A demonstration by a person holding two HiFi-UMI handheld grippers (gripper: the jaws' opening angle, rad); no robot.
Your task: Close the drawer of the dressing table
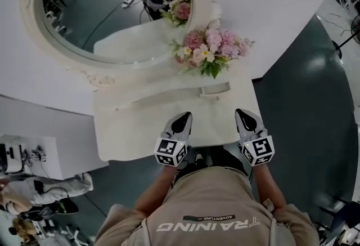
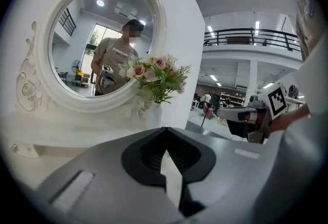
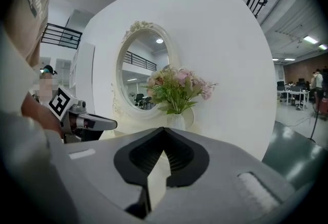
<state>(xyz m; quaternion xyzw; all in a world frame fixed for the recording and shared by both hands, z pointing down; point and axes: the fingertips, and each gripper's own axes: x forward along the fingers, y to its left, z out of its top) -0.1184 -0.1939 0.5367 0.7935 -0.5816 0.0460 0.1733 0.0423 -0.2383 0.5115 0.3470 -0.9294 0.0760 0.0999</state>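
We look steeply down on a cream dressing table point(image 1: 129, 132) set against a white wall point(image 1: 270, 8).

- Oval mirror point(image 1: 107, 8) in a carved frame stands at the table's back. It reflects a person holding a gripper.
- Vase of pink and white flowers point(image 1: 211, 50) stands on the right of the top, beside the mirror.
- Drawer point(image 1: 215, 90): a small front with a handle, in the raised tier below the flowers. We cannot tell how far out it sits.
- Left gripper point(image 1: 181, 122) hovers over the table's front edge, pointing toward the mirror. Its own view shows the jaws together at the tips, with nothing between them.
- Right gripper point(image 1: 246, 119) hovers over the front right of the top, well apart from the left one and short of the drawer. Its jaws are likewise together and empty.
- Neither gripper touches the drawer.
- Grey floor point(image 1: 304, 110) lies to the right.
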